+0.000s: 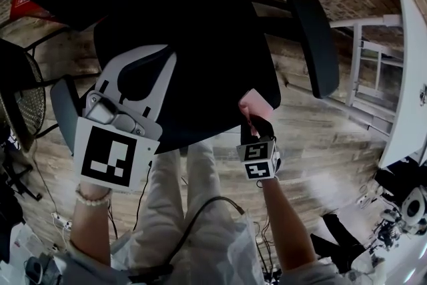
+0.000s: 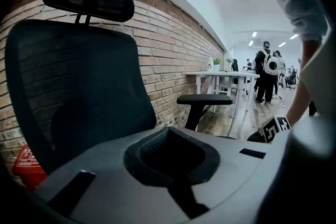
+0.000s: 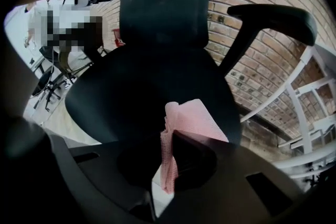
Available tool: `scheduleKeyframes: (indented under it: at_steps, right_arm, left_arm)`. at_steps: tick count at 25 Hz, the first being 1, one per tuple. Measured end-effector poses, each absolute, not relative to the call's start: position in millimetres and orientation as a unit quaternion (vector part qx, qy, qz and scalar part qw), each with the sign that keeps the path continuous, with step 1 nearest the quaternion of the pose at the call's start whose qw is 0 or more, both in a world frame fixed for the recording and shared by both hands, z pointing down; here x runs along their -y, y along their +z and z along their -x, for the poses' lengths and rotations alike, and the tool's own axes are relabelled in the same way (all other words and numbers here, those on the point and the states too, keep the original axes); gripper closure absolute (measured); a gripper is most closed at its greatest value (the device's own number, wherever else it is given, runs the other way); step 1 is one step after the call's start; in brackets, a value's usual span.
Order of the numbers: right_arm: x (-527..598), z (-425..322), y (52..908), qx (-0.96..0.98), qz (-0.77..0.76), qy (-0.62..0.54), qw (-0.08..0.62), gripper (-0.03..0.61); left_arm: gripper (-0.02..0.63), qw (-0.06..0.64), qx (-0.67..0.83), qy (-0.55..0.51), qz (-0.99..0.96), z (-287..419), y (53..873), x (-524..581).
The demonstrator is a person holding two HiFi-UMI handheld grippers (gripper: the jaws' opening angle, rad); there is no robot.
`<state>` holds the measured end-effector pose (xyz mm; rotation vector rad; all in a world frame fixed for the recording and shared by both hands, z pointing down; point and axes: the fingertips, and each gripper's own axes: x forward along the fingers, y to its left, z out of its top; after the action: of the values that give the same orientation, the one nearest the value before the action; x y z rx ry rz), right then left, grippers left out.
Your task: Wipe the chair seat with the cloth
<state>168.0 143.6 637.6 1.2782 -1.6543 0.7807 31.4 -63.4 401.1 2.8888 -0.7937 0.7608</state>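
Note:
The black office chair seat (image 1: 200, 43) fills the middle of the head view, with its mesh backrest (image 3: 168, 2) rising behind it. A pink cloth (image 1: 252, 103) lies over the seat's near right edge, and my right gripper (image 1: 257, 122) is shut on it. In the right gripper view the cloth (image 3: 191, 120) hangs folded between the dark jaws of the right gripper (image 3: 168, 160), over the seat (image 3: 147, 81). My left gripper (image 1: 137, 77) hovers above the seat's near left part, jaws together and holding nothing. The left gripper (image 2: 170, 152) faces the backrest (image 2: 79, 92).
Black armrests stand on both sides of the seat (image 1: 313, 37) (image 1: 63, 110). A floor fan (image 1: 20, 97) is at the left and a white desk (image 1: 407, 77) at the right. A brick wall (image 2: 168, 44) runs behind the chair. People (image 2: 268, 76) stand far off.

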Motion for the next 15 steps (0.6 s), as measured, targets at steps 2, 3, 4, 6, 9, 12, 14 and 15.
scheduleKeyframes:
  at_steps: [2,3,4,6,9,12,14,15]
  right_arm:
    - [-151,-148,641,0.675,-0.502,0.320,0.437,0.525]
    - [-154,-137,642,0.680,-0.494,0.322,0.436,0.525]
    - [-158,-125,643,0.685,-0.487,0.325,0.434,0.525]
    - [-164,-100,644,0.696,-0.471,0.332,0.429,0.525]
    - [-171,-63,643,0.710,-0.449,0.344,0.418,0.525]
    - [-177,-30,642,0.718,-0.438,0.358,0.405,0.523]
    - [-177,-8,643,0.722,-0.433,0.369,0.394,0.525]
    - [-177,3,643,0.725,-0.430,0.373,0.388,0.525]
  left_arm:
    - [0.595,0.026,0.259,0.245,-0.934,-27,401,63]
    - [0.595,0.027,0.260,0.245,-0.934,-25,401,63]
    - [0.595,0.028,0.261,0.244,-0.934,-23,400,63]
    - [0.595,0.030,0.265,0.243,-0.933,-17,400,64]
    - [0.595,0.036,0.274,0.243,-0.930,-8,401,67]
    - [0.595,0.045,0.285,0.242,-0.927,2,402,68]
    - [0.595,0.049,0.292,0.240,-0.925,8,404,71]
    - [0.595,0.050,0.294,0.239,-0.924,11,404,72]
